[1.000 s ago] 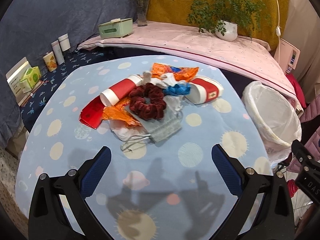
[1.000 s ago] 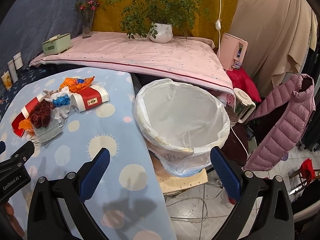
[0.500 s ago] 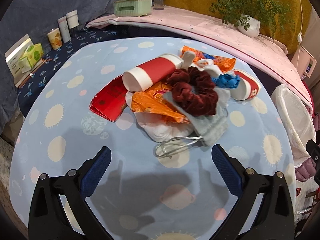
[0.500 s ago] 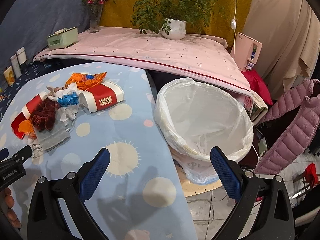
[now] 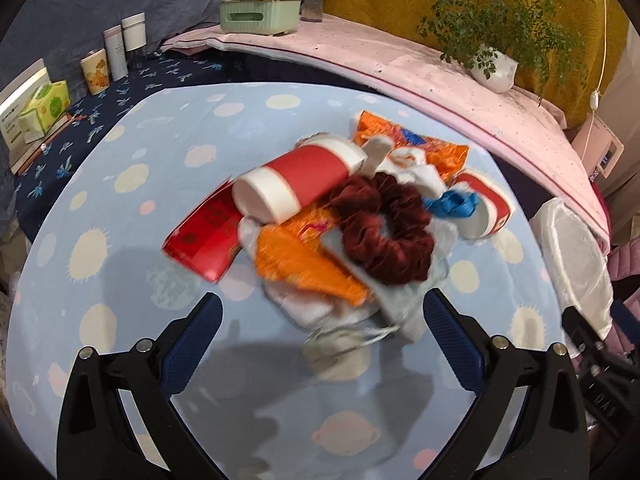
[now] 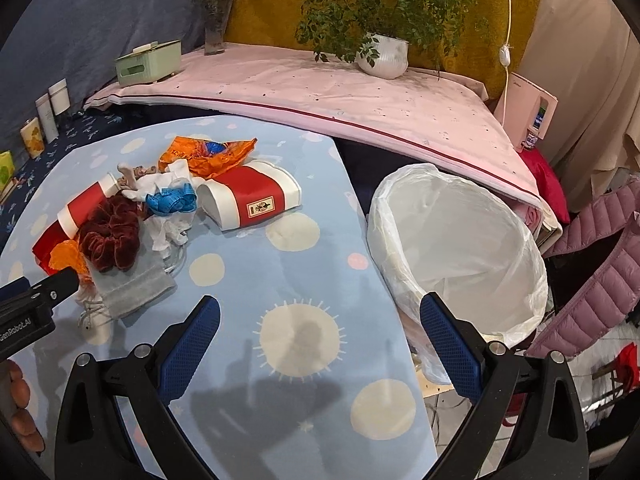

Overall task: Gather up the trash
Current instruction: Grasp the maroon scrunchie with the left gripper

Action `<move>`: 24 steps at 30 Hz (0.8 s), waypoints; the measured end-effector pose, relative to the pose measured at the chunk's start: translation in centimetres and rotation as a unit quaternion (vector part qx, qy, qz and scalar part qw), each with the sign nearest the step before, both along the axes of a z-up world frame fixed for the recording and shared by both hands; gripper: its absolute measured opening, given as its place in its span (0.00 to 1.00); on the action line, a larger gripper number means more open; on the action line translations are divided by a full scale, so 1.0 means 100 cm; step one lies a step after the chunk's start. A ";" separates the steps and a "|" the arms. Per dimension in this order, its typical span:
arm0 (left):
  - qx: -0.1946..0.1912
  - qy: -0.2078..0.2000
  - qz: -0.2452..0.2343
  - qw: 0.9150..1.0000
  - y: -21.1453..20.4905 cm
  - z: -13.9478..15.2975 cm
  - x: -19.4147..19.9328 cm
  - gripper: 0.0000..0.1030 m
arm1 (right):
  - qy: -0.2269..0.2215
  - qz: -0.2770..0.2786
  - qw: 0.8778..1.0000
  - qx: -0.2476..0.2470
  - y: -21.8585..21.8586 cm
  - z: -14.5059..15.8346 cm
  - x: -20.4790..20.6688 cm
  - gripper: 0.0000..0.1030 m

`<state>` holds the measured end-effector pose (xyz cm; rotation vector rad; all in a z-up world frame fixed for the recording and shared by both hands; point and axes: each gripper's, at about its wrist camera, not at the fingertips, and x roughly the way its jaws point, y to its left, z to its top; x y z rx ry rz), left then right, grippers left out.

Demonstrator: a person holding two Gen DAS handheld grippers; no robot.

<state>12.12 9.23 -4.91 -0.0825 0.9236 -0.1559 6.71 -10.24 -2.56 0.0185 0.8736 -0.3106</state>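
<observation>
Two grippers, both with fingers spread wide and holding nothing. The left gripper (image 5: 320, 332) is the nearer one: the trash heap lies just beyond its fingertips, the grey cloth face mask (image 5: 404, 304) at the near edge between them. The right gripper (image 6: 318, 332) hangs over bare tablecloth, the heap far left of it and the white-lined round bin (image 6: 460, 248) just to its right. Counted: two red-and-white paper cups (image 5: 296, 180), lying on their sides with long axes running near-left to far-right, two crumpled orange wrappers (image 5: 304, 264), one maroon velvet scrunchie (image 5: 388, 232), one flat red packet (image 5: 204, 236).
</observation>
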 end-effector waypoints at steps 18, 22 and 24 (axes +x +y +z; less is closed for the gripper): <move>-0.027 0.030 -0.036 0.999 -0.023 -0.009 0.060 0.18 | 0.007 0.024 0.999 0.038 0.012 -0.010 0.072 0.68; -0.033 0.028 -0.035 0.998 -0.021 -0.007 0.060 0.12 | 0.019 0.026 0.997 0.070 0.014 -0.022 0.089 0.59; -0.035 0.025 -0.034 0.998 -0.020 -0.005 0.060 0.11 | 0.019 0.025 0.996 0.079 0.017 -0.026 0.095 0.58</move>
